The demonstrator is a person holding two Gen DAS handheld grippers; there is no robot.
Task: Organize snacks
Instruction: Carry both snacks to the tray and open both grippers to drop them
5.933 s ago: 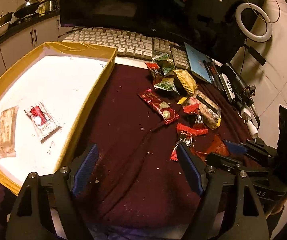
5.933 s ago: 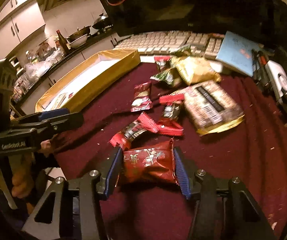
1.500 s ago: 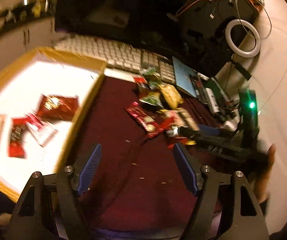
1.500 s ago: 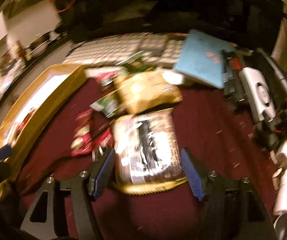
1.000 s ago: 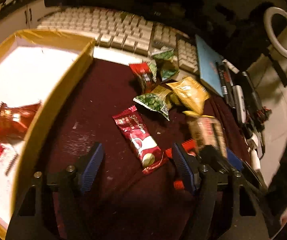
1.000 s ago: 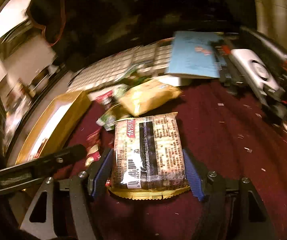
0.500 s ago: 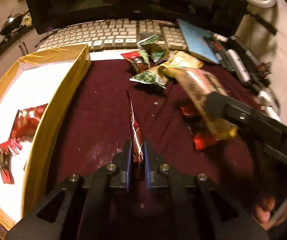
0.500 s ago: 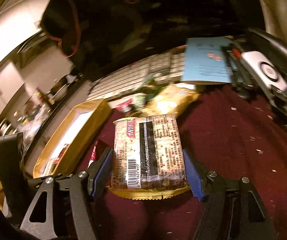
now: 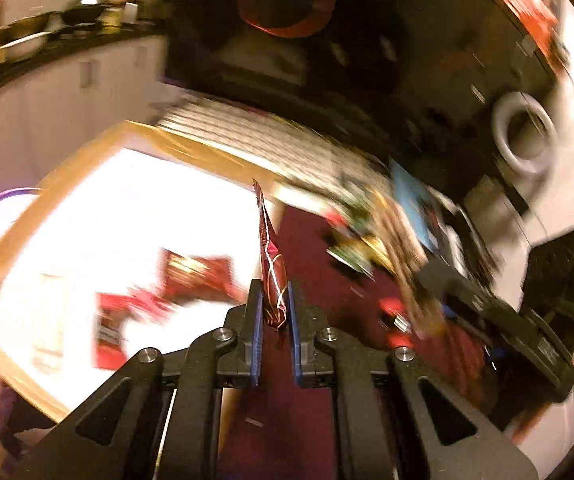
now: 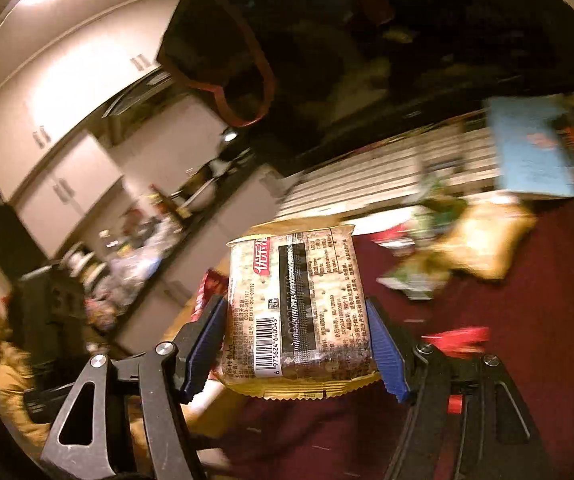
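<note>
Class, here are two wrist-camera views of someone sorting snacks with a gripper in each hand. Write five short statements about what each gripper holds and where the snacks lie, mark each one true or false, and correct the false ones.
1. The left gripper is shut on a dark red snack packet. True.
2. The right gripper is empty. False: it is shut on a cracker pack with a barcode.
3. The yellow-rimmed tray holds no snacks. False: red packets lie in it, though they are blurred.
4. A yellow bag lies on the maroon cloth. True.
5. The cracker pack rests flat on the cloth. False: it is lifted clear, held between the fingers.
</note>
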